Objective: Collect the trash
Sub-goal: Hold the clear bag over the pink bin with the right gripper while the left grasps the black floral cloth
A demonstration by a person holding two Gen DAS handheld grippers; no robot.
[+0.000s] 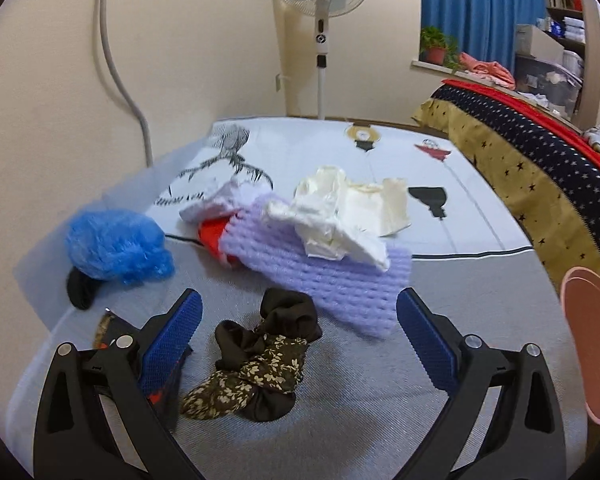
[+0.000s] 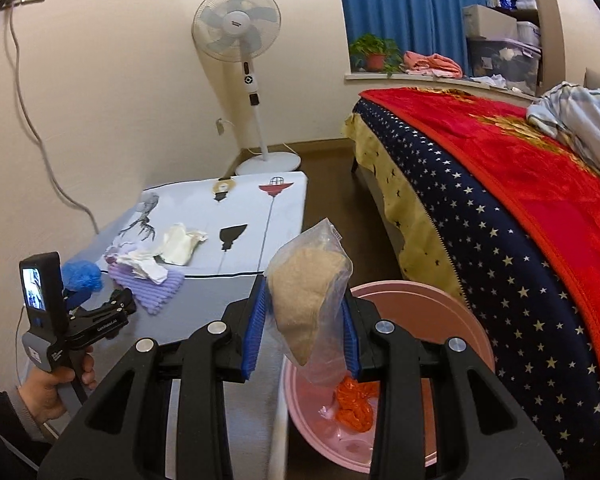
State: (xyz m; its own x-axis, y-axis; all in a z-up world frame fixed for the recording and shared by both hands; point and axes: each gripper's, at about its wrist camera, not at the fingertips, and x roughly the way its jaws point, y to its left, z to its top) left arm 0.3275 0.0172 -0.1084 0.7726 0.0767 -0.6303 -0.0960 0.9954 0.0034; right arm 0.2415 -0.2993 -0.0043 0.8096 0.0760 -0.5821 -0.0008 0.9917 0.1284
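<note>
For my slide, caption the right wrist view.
Right gripper holds a clear bag of tan filling over the pink basin, orange trash already inside.

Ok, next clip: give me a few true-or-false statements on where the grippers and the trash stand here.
1. The right gripper is shut on a clear plastic bag of tan material. True.
2. The left gripper holds the blue shower cap. False: it is open and empty.
3. The pink basin has orange plastic in it. True.
4. The purple foam sheet lies in the basin. False: it lies on the table.
</note>
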